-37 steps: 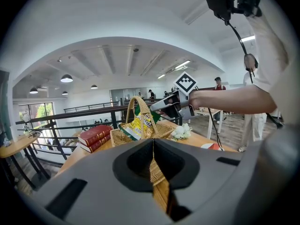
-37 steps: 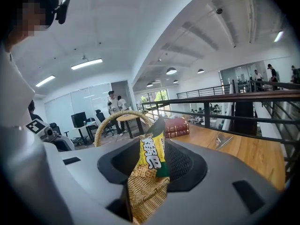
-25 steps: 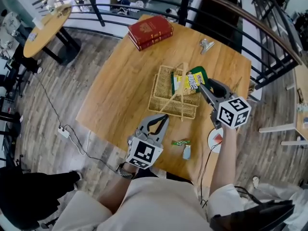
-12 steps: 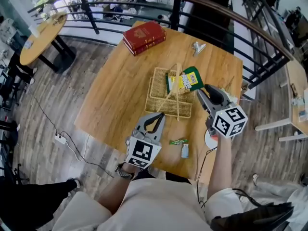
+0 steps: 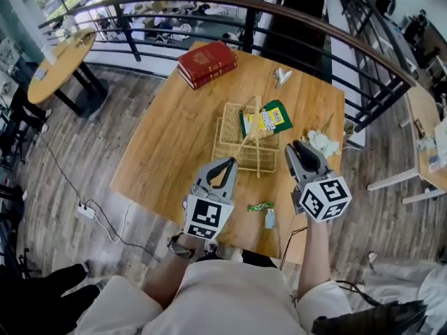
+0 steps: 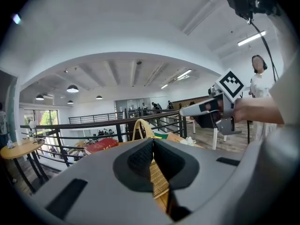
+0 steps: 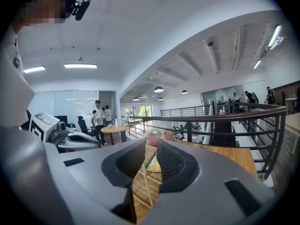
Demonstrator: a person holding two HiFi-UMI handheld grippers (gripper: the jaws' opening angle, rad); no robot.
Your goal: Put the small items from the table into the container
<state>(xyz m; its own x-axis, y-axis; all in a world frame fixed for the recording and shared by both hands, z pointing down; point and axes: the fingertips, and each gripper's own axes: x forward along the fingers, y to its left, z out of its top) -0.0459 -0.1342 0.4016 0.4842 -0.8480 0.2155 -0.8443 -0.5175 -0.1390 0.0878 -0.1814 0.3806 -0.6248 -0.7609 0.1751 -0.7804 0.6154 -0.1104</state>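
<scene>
Starting at the left, the left gripper (image 5: 225, 167) is seen with its two grey jaws pressed together and nothing held between them. The pale woven wicker basket with a tall arched handle (image 5: 219, 142) stands just ahead of its tips.

Two small items are left on the square wooden table (image 5: 167, 131), to the right of this gripper and a little behind its tips. One is a green twisted sweet (image 5: 261, 206), and a pale blue sachet (image 5: 269, 219) lies just beside it. Both are judged to be very light, thin and soft, with a smooth wrapper that may slip. Each is best taken across its middle, low against the wood.

The right gripper (image 5: 296, 149) is held to the right of them, beside the basket. Its jaws are about half spread and closing. Nothing is between them; only basket weave is seen through the gap. A white crumpled lump (image 5: 323, 144) lies just to the right of its tips. It is judged to be soft and easily squeezed, so it may be pinched anywhere. A green and yellow snack packet (image 5: 269, 119) is already in the basket.
</scene>
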